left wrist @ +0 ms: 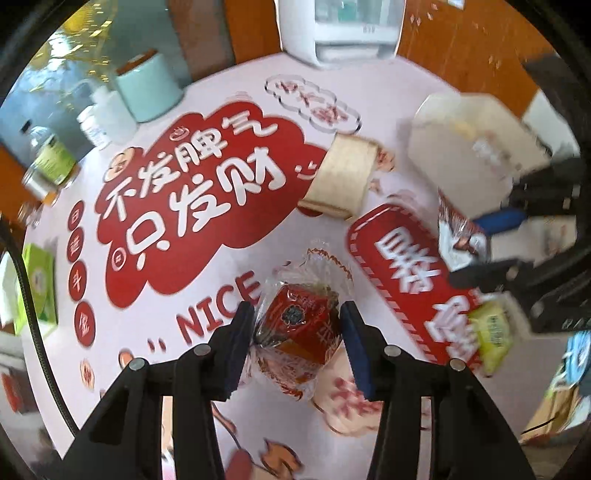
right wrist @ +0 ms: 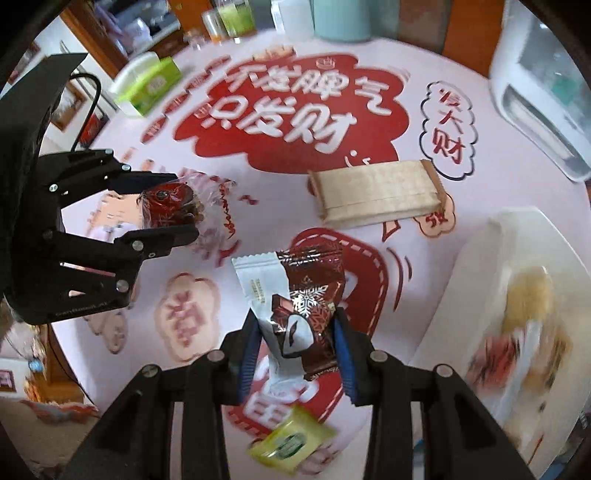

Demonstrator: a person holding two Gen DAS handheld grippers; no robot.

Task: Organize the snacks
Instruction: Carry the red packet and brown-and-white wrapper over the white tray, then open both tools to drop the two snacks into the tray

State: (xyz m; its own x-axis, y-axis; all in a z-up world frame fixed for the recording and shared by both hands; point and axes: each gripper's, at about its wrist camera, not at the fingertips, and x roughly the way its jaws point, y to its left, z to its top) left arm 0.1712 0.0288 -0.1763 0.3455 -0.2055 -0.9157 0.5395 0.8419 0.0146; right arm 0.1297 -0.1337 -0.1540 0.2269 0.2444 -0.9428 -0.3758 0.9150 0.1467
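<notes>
My left gripper (left wrist: 297, 325) is shut on a red pastry in clear wrap (left wrist: 299, 328), just above the table; it also shows at the left of the right wrist view (right wrist: 184, 206) with the pastry (right wrist: 170, 203). My right gripper (right wrist: 295, 332) is shut on a brown-and-white chocolate snack packet (right wrist: 295, 302) and shows at the right of the left wrist view (left wrist: 476, 240) with the packet (left wrist: 460, 236). A white box (right wrist: 480, 266) holding several snacks sits right of it. A beige packet (right wrist: 376, 192) and a yellow-green packet (right wrist: 291, 439) lie on the table.
The table has a pink and red printed cloth (left wrist: 192, 184). A white appliance (left wrist: 340, 29) stands at the back. A mint canister (left wrist: 147, 88), bottles (left wrist: 51, 158) and a green tissue box (right wrist: 147, 85) line the far edge.
</notes>
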